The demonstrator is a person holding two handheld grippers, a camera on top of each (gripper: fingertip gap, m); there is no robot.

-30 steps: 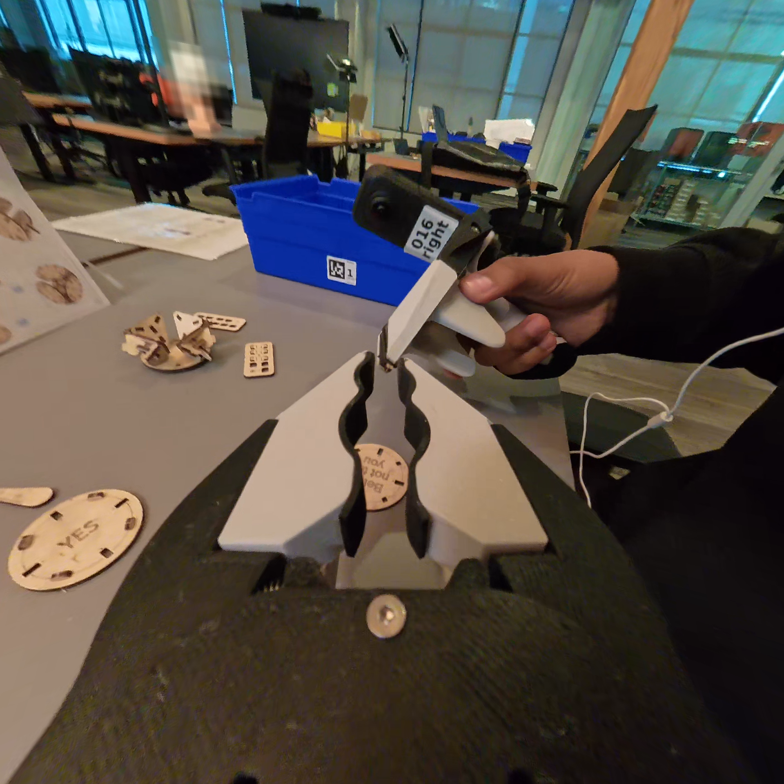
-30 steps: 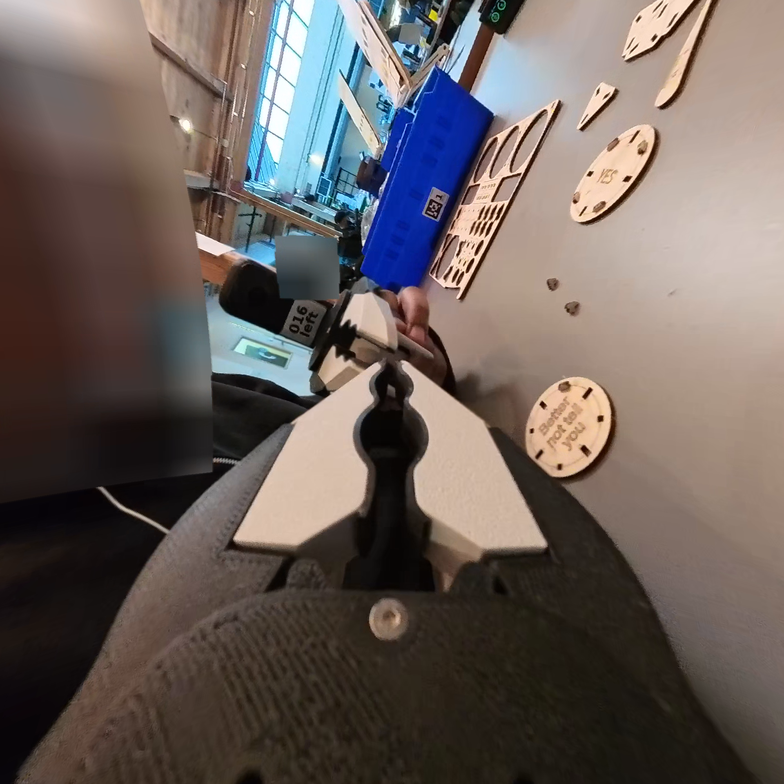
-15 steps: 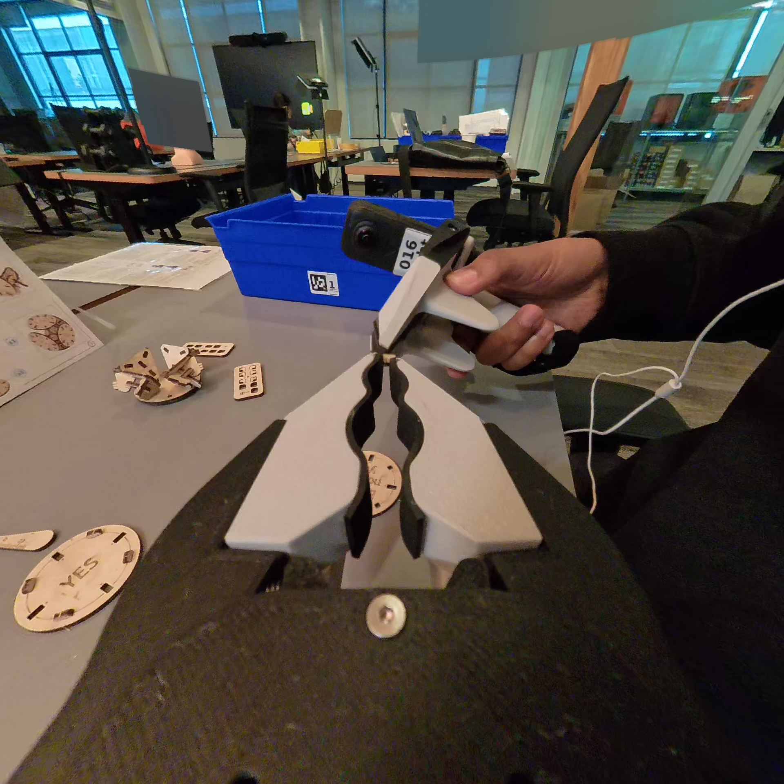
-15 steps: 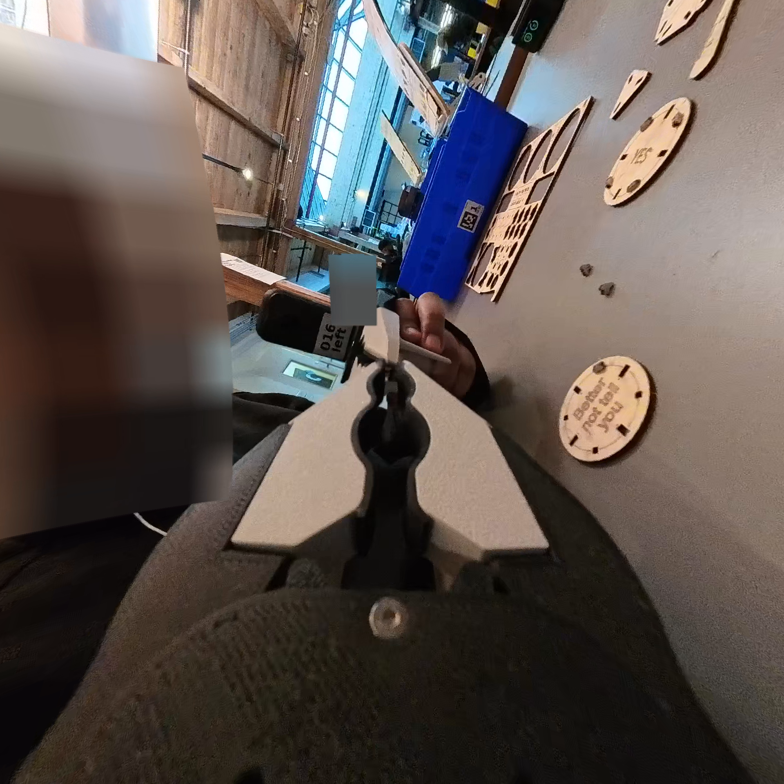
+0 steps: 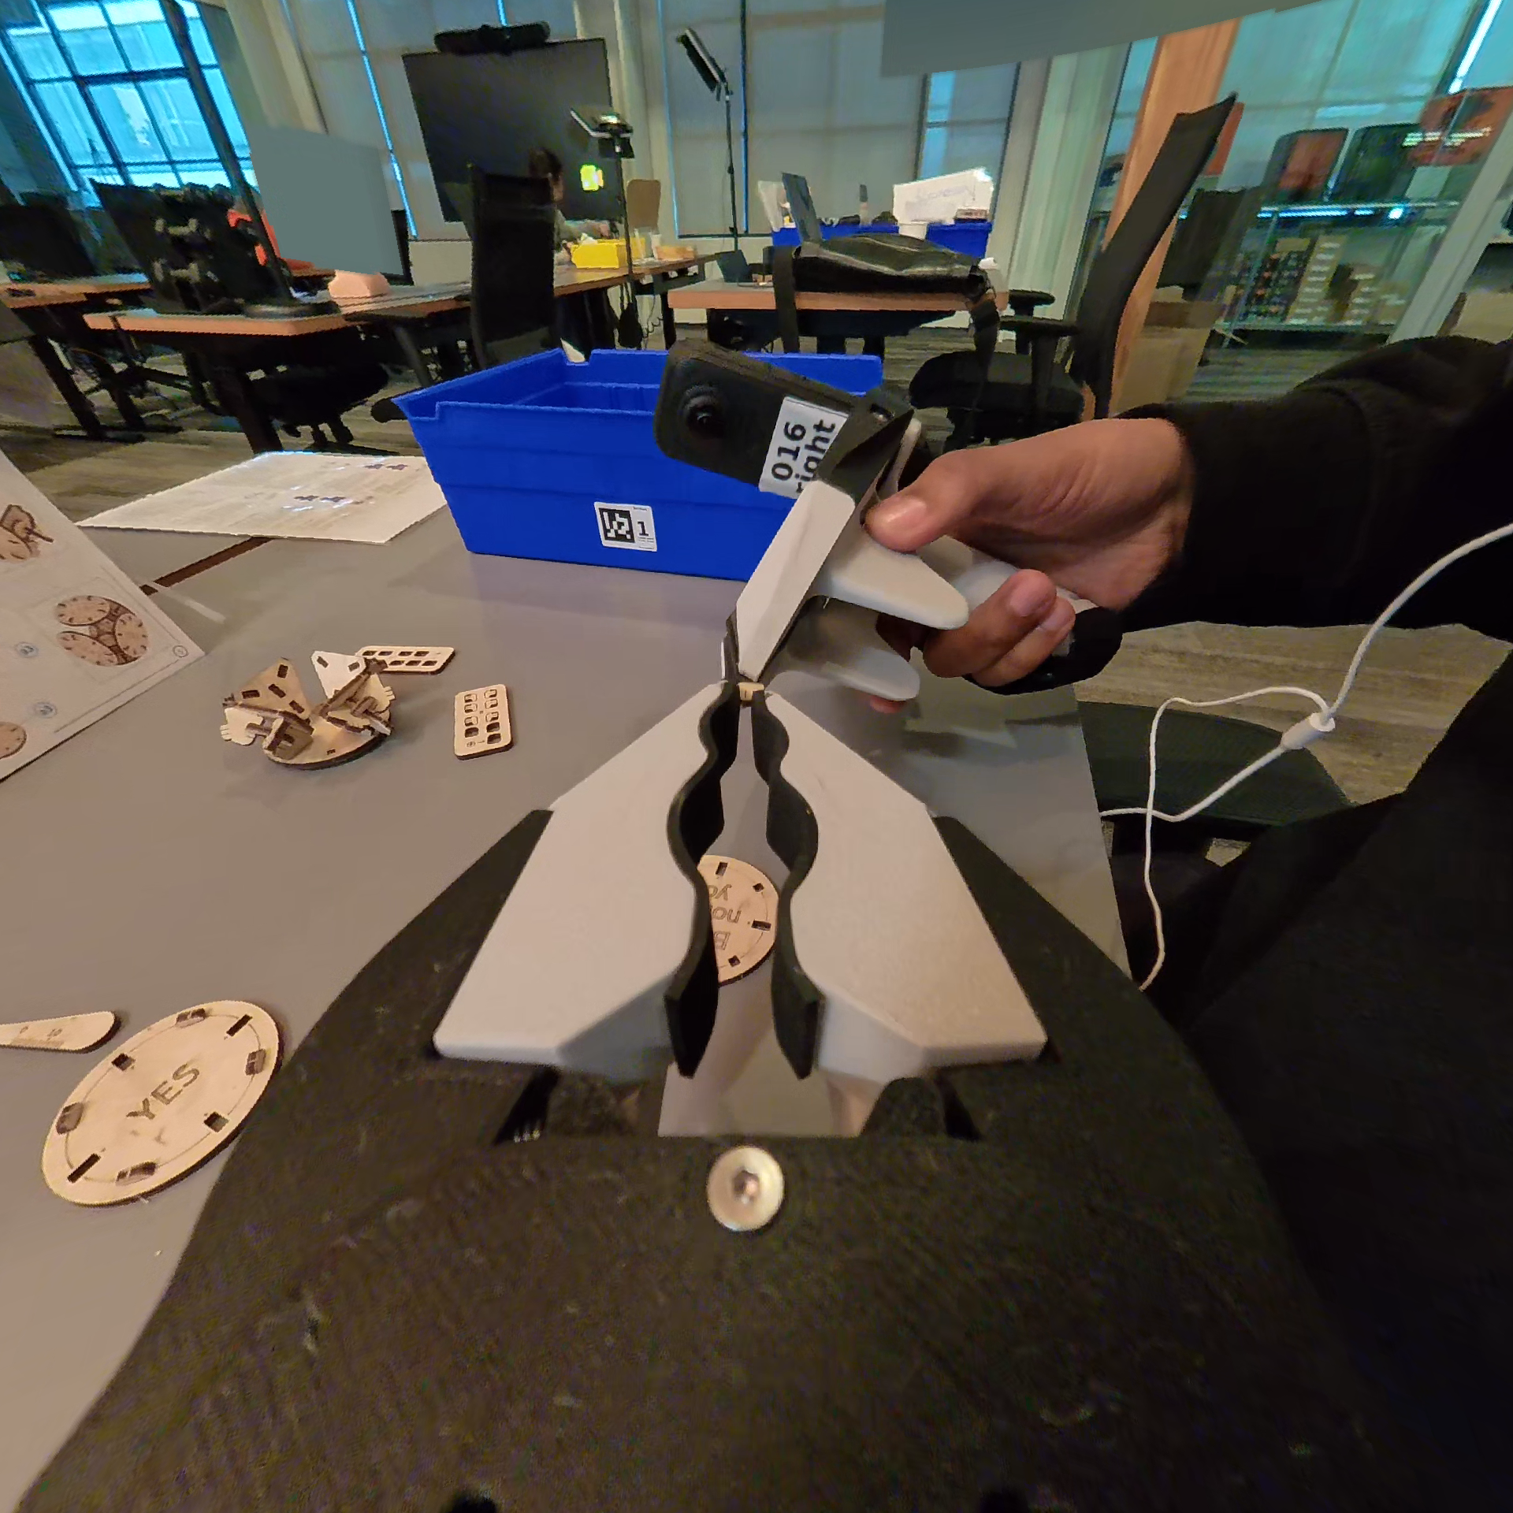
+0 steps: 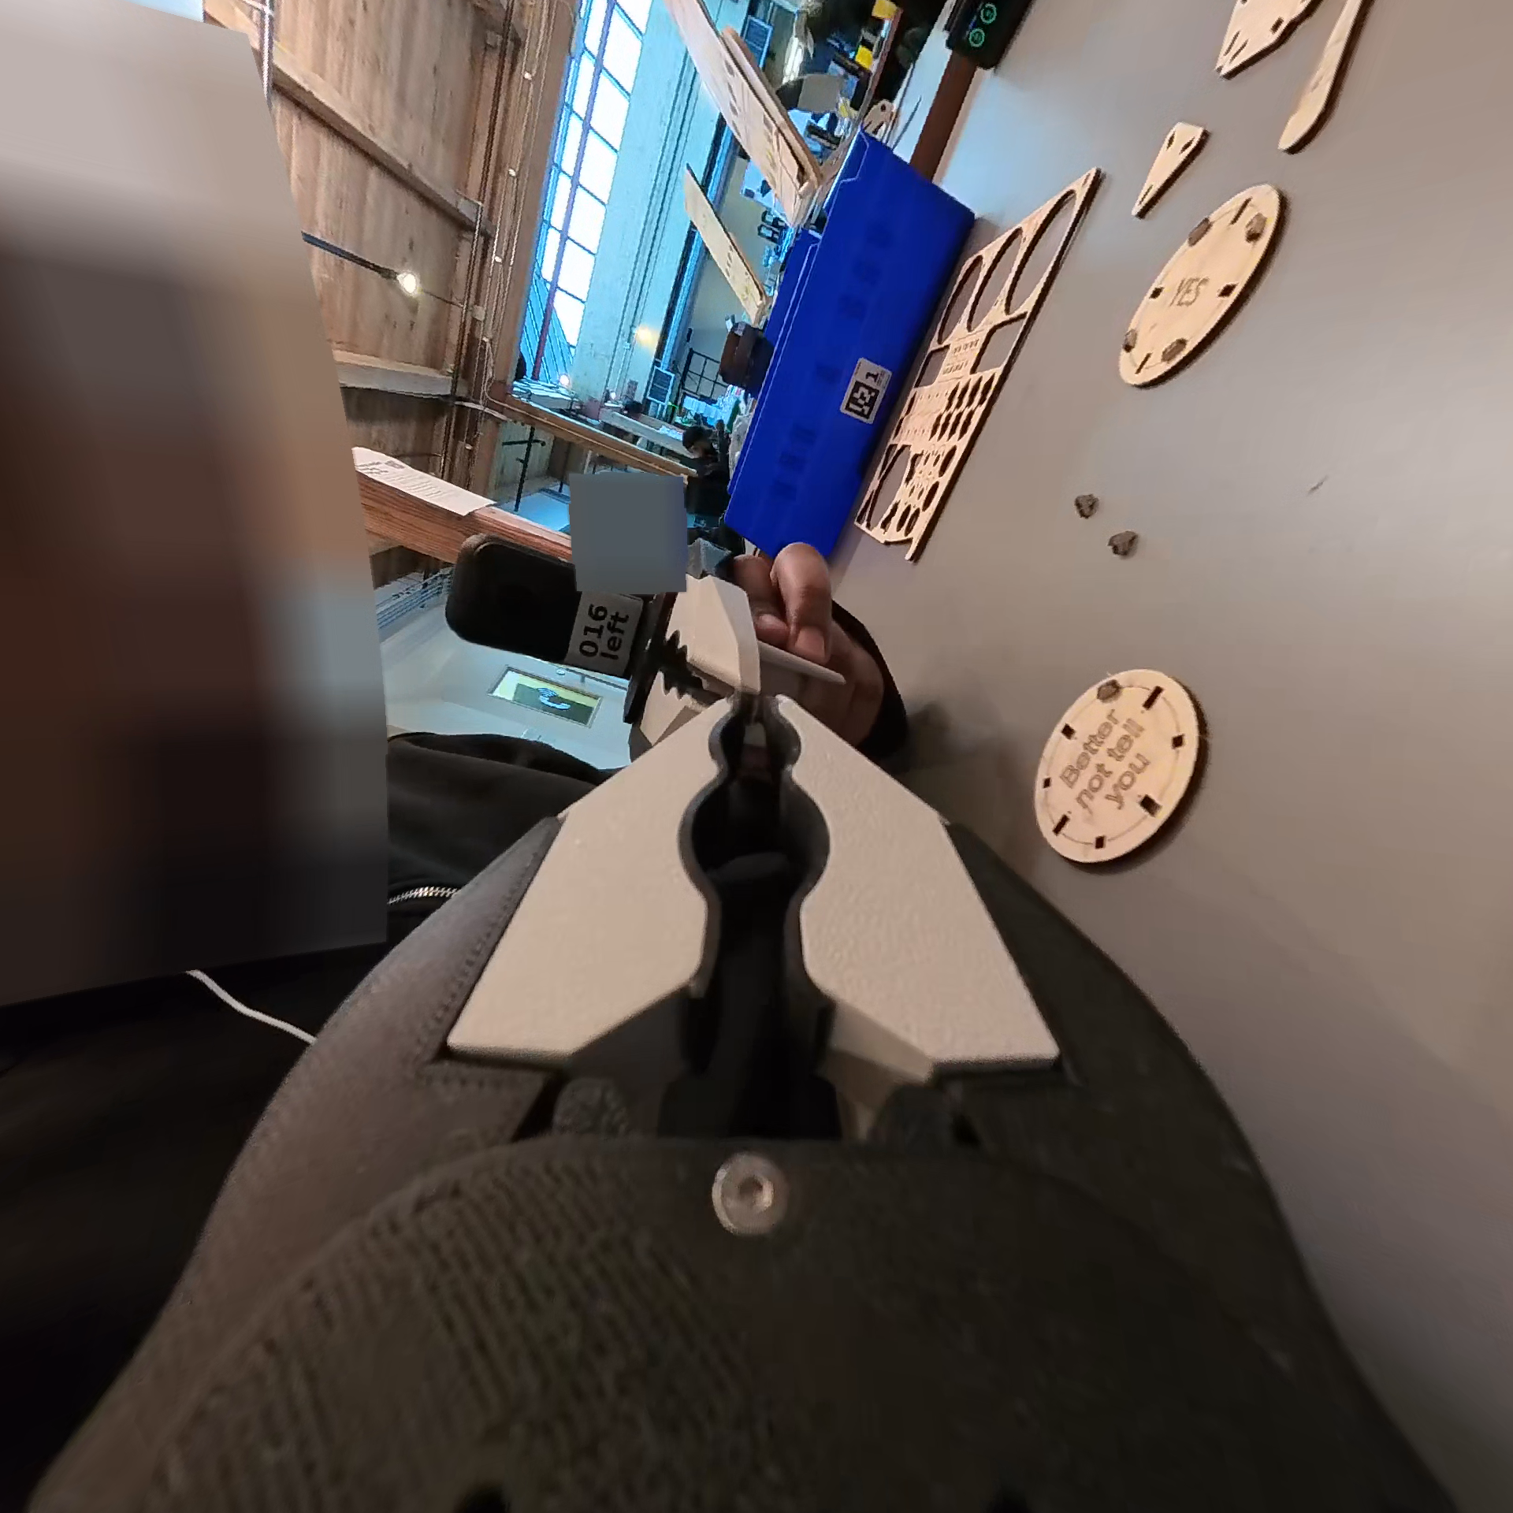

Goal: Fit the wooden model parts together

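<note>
Tongs are meeting tip to tip above the grey table, and I am watching both through their own cameras. My left gripper is pinching a tiny pale wooden peg right at its fingertips, the black pads closed together on it. My right gripper is coming in from the far right of the left one, held by a hand in a black sleeve, and its tips are sitting closed at that same peg; in the right wrist view the right gripper is showing only a narrow slit between its pads with a small pale piece in it, and I cannot tell whether those pads are pressing on it. Below the left tongs, between their fingers, a round wooden disc is lying flat on the table. To the near left of them another lettered wooden disc is lying flat, and farther left and ahead a half-built wooden assembly is standing beside a small slotted wooden strip. Beyond both tongs a blue bin is sitting on the table.
</note>
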